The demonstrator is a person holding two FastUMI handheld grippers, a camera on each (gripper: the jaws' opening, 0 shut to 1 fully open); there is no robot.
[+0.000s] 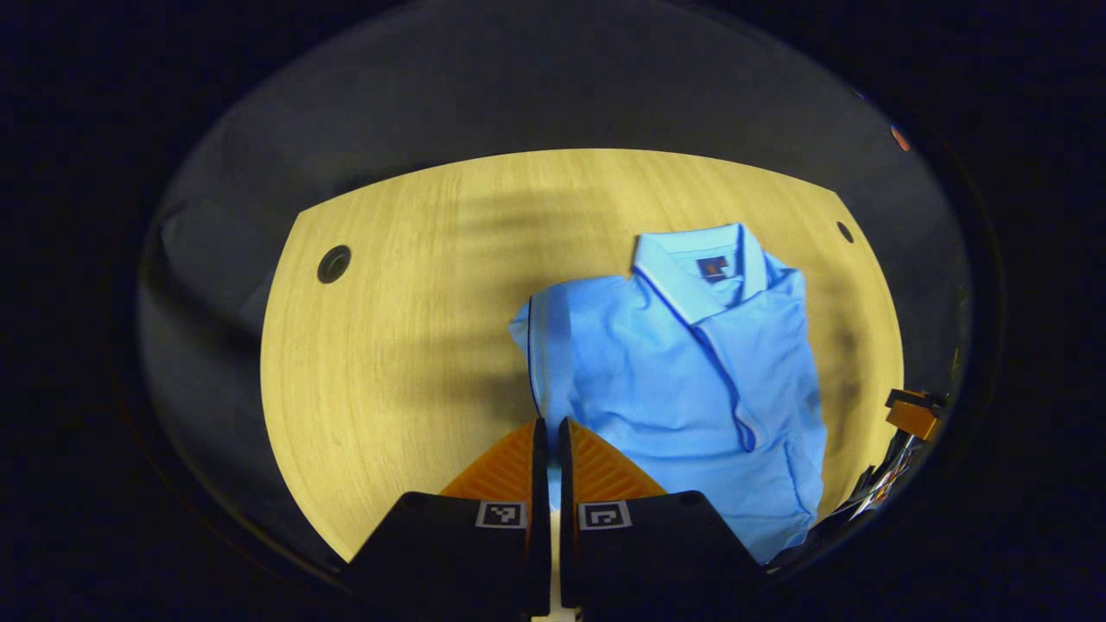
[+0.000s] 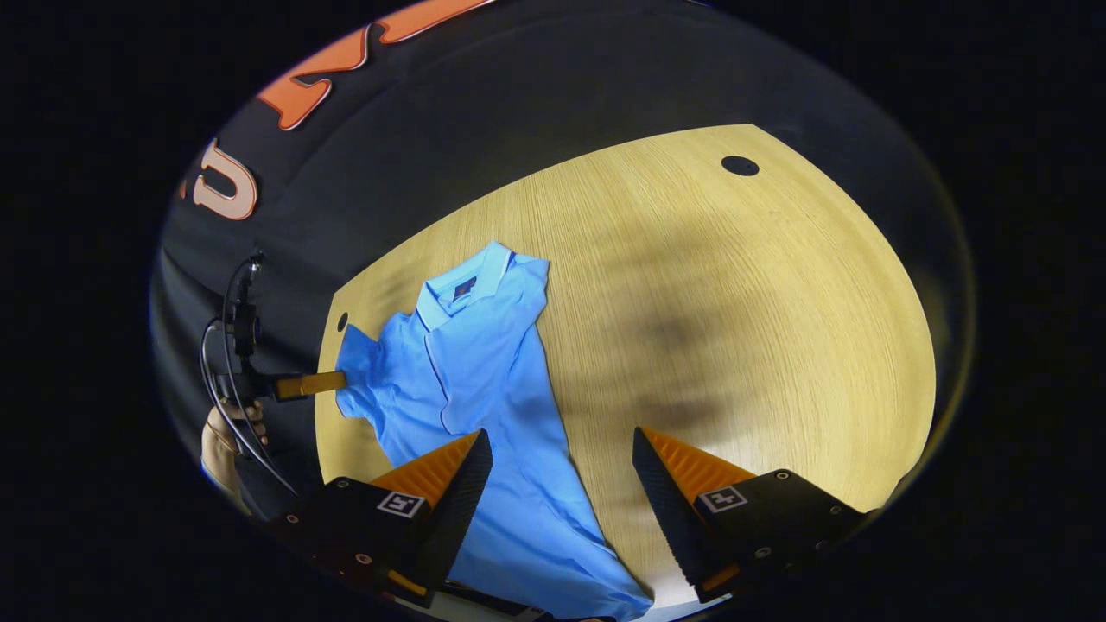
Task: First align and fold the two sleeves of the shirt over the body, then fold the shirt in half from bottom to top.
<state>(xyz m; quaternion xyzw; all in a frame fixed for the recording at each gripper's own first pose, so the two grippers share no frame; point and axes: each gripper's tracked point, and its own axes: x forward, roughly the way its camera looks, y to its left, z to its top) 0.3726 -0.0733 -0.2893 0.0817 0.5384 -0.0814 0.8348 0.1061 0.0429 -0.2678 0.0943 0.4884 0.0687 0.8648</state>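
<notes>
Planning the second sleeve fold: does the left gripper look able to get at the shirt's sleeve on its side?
Probably yes: the left gripper is already at the sleeve, its jaws closed, apparently on the fabric.

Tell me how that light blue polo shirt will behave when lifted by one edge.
The light blue polo shirt will probably drape limply: its knit cloth lies flat and creased on the wooden table. It likely weighs little. The folded-over sleeve may fall open, since nothing pins it.

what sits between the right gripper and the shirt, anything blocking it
Nothing visible does. The right gripper hangs open above the blue shirt, with bare wooden table beside it. The left gripper is shut at the shirt's sleeve edge.
</notes>
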